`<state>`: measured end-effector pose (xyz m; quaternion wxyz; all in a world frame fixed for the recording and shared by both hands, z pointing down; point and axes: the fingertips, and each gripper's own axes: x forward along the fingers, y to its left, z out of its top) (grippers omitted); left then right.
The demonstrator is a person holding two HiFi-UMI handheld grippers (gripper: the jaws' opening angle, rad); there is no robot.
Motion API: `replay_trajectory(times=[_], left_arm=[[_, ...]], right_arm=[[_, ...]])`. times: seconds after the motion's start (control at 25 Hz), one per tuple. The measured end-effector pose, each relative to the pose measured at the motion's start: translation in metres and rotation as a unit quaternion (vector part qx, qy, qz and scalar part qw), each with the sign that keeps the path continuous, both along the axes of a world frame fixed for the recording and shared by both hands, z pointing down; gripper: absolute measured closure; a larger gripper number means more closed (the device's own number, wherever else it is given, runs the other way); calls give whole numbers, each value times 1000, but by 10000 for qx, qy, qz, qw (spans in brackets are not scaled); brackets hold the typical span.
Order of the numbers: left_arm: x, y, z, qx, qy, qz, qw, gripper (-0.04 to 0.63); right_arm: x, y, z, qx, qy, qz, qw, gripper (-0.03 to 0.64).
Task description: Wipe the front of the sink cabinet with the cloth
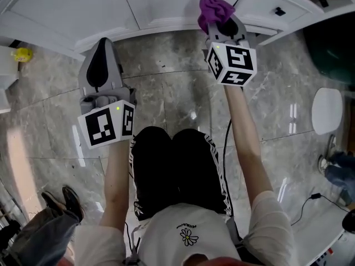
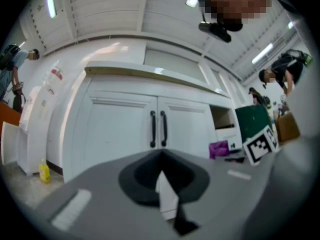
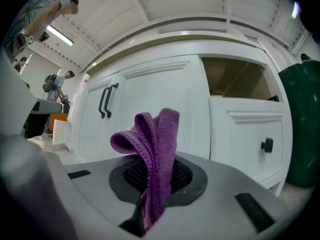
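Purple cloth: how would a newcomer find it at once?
Start at the white sink cabinet with its two black door handles. In front of it, the right gripper pinches the cloth. It is the only purple, knitted thing there.

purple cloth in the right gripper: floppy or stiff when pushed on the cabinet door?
Probably floppy: the purple cloth folds over and droops above the right gripper, so it should flatten against the cabinet door. The knit looks light and textured, likely dragging, not sliding. Only a strip is clamped; it may tug loose.
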<state>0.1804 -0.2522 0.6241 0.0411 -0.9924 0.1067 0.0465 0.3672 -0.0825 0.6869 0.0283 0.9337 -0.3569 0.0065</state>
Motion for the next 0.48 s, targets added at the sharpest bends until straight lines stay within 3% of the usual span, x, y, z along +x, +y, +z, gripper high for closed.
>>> replay_trajectory(times=[0.2, 0.32, 0.48], left_arm=[[-3, 14, -96, -7, -76, 79, 9999, 589], [-8, 17, -184, -138, 65, 95, 9998, 589], [-11, 41, -307, -143, -70, 422, 9990, 589]], right_arm=[[-35, -2, -87, 19, -386, -89, 9992, 568], [-59, -7, -159, -117, -625, -265, 9976, 568], [-94, 18, -286, -124, -831, -101, 9964, 566]])
